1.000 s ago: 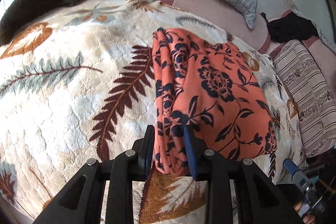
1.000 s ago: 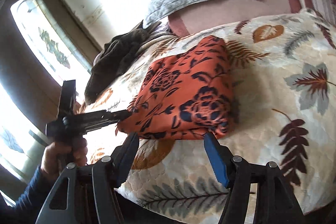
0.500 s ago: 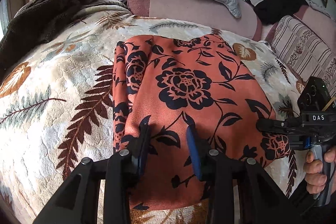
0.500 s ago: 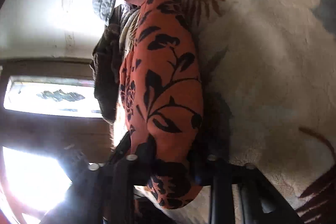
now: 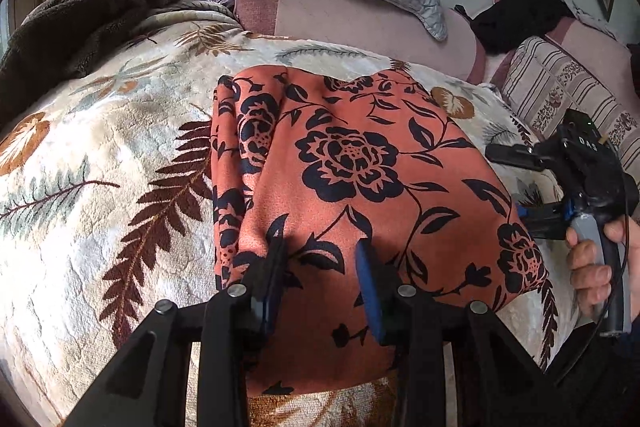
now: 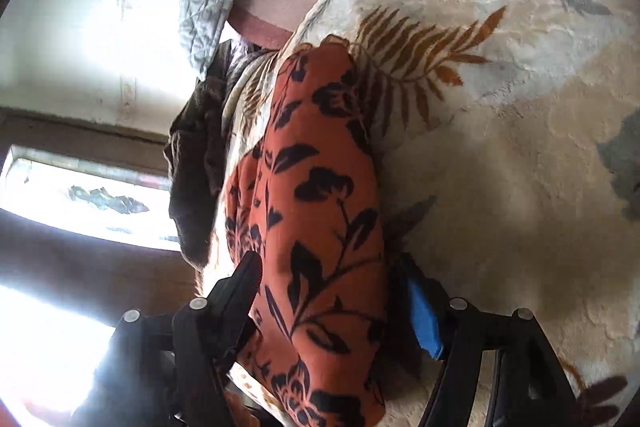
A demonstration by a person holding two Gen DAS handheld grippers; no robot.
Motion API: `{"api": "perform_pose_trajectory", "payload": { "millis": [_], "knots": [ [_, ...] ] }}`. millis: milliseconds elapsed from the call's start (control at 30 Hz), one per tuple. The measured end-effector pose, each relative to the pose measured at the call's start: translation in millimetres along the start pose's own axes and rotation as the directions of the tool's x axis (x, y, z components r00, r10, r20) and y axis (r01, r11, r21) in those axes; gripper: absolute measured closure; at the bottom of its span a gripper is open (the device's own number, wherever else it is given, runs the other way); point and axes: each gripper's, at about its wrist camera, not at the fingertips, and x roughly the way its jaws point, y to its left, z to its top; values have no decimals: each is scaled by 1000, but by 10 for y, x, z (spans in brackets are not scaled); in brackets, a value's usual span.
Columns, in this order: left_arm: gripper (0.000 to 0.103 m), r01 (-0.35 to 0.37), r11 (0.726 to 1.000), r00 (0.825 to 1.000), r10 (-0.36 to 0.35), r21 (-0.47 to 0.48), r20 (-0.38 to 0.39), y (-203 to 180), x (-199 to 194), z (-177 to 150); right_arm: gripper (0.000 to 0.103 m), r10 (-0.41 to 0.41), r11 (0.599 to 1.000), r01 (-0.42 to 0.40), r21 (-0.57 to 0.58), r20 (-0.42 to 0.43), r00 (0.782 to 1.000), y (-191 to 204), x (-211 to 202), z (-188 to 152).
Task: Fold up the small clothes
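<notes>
The orange flowered cloth lies on the bed blanket as a compact folded packet; all places below are given relative to this cloth.

Left claw: positioned over the near edge of the cloth; the jaws stand partly apart with the pads resting on the top layer; no fabric is seen gathered or pinched between them, so the claw reads as spread and not gripping.

Right claw: positioned at the right-hand edge of the cloth, rolled onto its side; the jaws are opening; the folded edge sits between them, but the blue pad stands clear of the fabric; judged a release, not a grip. In the left wrist view the hand holding this tool is just beside the right edge of the cloth.

Progress, as a judgement: the cloth shows several stacked layers along its left edge and a roughly rectangular outline; folding appears largely complete; the top surface carries a few shallow ridges near the far edge.

Remaining, as a judgement: withdraw both claws; smooth or press the packet if required; a dark brown garment heaped beyond the far left corner of the cloth is unfolded; whether it belongs to the task cannot be told.
</notes>
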Motion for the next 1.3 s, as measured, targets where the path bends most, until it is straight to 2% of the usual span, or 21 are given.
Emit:
{"api": "perform_pose_trajectory", "payload": {
  "millis": [100, 133, 167, 233, 300, 367, 400, 467, 567, 667, 700, 733, 767, 833, 900, 967, 1000, 1167, 1200, 1267, 1300],
  "knots": [
    [67, -2, 1000, 1000, 2, 3, 1, -15, -1, -8, 31, 19, 999, -18, 46, -29, 999, -85, 131, 130],
    [67, -5, 1000, 1000, 5, 6, 1, -26, 2, -10, 37, 21, 998, -18, 55, -54, 998, -104, 220, 164],
    [67, -8, 1000, 1000, 8, 10, 2, -28, 6, -9, 62, 8, 999, -6, 40, -65, 998, -79, 289, 204],
    [67, -11, 1000, 1000, 11, 6, 0, -8, 8, -5, 72, -84, 994, 82, -76, -22, 996, 151, 231, 142],
    [67, 2, 1000, 1000, -2, -7, -2, 24, 3, -6, 72, -159, 957, 168, -236, 55, 986, 480, 122, -17],
    [67, 17, 1000, 1000, -17, -8, -4, 34, 5, -4, 66, -227, 948, 230, -220, 39, 973, 318, 202, -10],
    [67, 16, 1000, 1000, -16, -5, -6, 26, 12, -2, 60, -223, 961, 222, -162, 14, 975, 167, 224, 39],
    [67, 7, 1000, 1000, -7, 2, -4, 28, 8, -9, 42, -135, 986, 136, -96, 18, 991, 62, 131, 108],
    [67, 12, 1000, 1000, -12, -8, -7, 37, 7, -1, 29, -58, 993, 64, -94, 63, 996, 109, 3, 206],
    [67, 5, 1000, 1000, -5, -5, -9, 26, 17, 7, 29, -34, 999, 34, -16, 21, 999, 28, 154, 477],
    [67, 3, 1000, 1000, -3, -5, -10, 25, 18, 9, 34, -70, 997, 71, -12, 11, 997, 11, 224, 565],
    [67, 5, 1000, 1000, -5, -5, -9, 21, 18, 12, 68, -99, 995, 99, -26, -5, 995, 40, 289, 610],
    [67, 3, 1000, 1000, -3, -6, -10, 24, 21, 14, 70, -125, 991, 125, -36, 0, 992, 135, 309, 623],
    [67, 4, 1000, 1000, -4, -8, -10, 28, 19, 14, 72, -189, 967, 197, -163, 66, 980, 400, 292, 556],
    [67, 7, 1000, 1000, -7, -4, -12, 22, 27, 19, 69, -255, 954, 260, -149, 50, 966, 318, 358, 544],
    [67, -7, 1000, 1000, 7, -2, -10, 8, 28, 19, 42, -270, 953, 275, -125, 61, 961, 273, 281, 538],
    [67, -11, 1000, 1000, 11, 2, -9, 1, 26, 16, 37, -281, 946, 290, -142, 80, 956, 316, 215, 492],
    [67, -19, 1000, 1000, 19, 8, -7, -9, 21, 11, 30, -280, 935, 287, -208, 63, 958, 238, -95, 44],
    [67, -20, 1000, 1000, 21, 10, -7, -12, 17, 8, 31, -294, 932, 294, -213, 31, 955, 166, -88, -61],
    [67, -25, 1000, 1000, 25, 9, -8, -19, 19, 2, 59, -279, 939, 267, -217, -24, 960, 97, -56, -227],
    [67, -30, 999, 1000, 30, 13, -5, -26, 16, -3, 61, -290, 931, 283, -232, 2, 957, 127, -100, -279]
  ]
}}
